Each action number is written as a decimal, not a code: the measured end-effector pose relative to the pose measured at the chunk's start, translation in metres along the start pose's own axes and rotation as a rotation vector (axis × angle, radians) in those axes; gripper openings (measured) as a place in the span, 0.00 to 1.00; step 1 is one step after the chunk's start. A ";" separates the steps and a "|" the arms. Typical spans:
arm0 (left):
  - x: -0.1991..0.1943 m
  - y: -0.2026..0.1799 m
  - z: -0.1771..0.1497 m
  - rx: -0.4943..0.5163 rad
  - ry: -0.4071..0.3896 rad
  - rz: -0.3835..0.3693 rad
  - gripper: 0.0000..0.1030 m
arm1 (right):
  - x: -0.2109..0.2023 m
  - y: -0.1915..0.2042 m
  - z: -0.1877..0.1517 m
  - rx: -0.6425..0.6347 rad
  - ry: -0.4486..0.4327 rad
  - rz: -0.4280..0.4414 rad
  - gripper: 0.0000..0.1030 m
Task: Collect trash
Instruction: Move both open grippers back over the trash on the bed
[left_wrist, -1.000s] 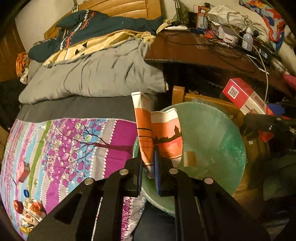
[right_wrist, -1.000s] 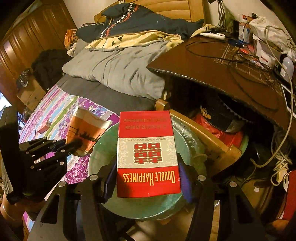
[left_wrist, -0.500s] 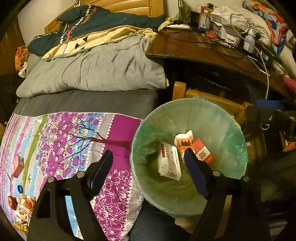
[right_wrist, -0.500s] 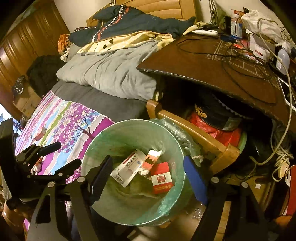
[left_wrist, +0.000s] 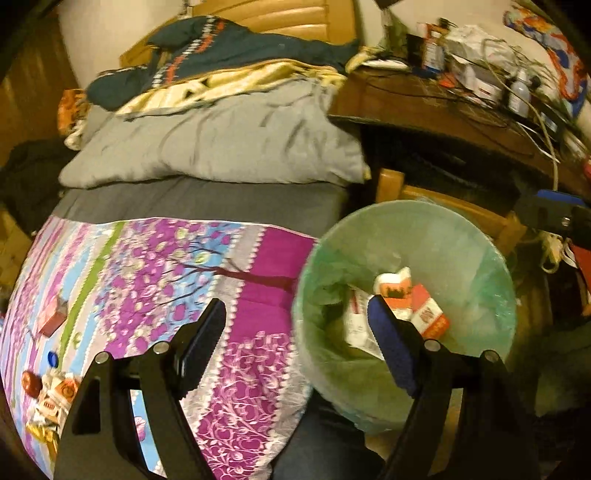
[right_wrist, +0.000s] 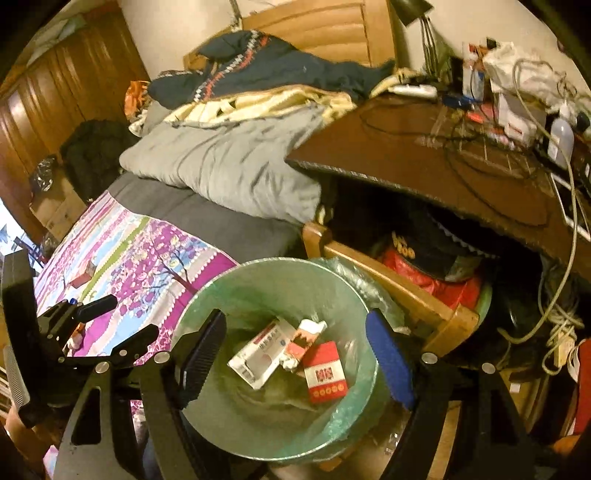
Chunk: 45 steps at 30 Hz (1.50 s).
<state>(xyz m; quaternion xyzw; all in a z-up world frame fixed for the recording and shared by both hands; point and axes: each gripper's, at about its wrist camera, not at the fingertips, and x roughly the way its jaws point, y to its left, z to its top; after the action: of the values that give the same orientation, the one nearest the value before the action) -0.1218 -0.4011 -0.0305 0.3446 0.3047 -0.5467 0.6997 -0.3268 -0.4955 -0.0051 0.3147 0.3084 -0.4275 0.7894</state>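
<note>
A round bin with a green liner (left_wrist: 461, 236) (right_wrist: 258, 277) stands beside the bed. Inside lie a red carton (right_wrist: 327, 371) (left_wrist: 428, 314), an orange-and-white packet (right_wrist: 308, 338) (left_wrist: 397, 286) and a white box (right_wrist: 258, 352). My left gripper (left_wrist: 297, 336) is open and empty, over the bed edge and the bin's left rim. My right gripper (right_wrist: 295, 347) is open and empty, just above the bin. The left gripper also shows at the left in the right wrist view (right_wrist: 110, 317). More small trash (left_wrist: 48, 398) and a small red box (left_wrist: 53, 317) lie on the floral bedspread.
The bed carries a floral purple bedspread (left_wrist: 147, 280), a grey quilt (left_wrist: 221, 144) and piled blankets. A dark desk (right_wrist: 424, 158) cluttered with cables and boxes overhangs a wooden chair (right_wrist: 399, 291) right of the bin. A wooden wardrobe (right_wrist: 55, 103) stands far left.
Both grippers opened and dropped their loads: the orange packet and the red carton now lie in the bin. The left gripper has since shifted left toward the bed.
</note>
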 end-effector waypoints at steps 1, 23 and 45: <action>-0.002 0.003 -0.002 -0.013 -0.012 0.020 0.74 | -0.002 0.005 -0.001 -0.014 -0.019 -0.003 0.77; -0.067 0.137 -0.114 -0.380 -0.158 0.538 0.74 | -0.007 0.133 -0.027 -0.224 -0.157 0.126 0.78; -0.130 0.259 -0.336 -0.840 0.030 0.711 0.74 | 0.086 0.373 -0.116 -0.644 0.125 0.405 0.81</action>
<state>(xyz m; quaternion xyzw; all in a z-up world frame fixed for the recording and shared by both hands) 0.0855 -0.0120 -0.0812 0.1251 0.3713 -0.1030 0.9142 0.0107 -0.2858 -0.0537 0.1309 0.4060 -0.1242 0.8959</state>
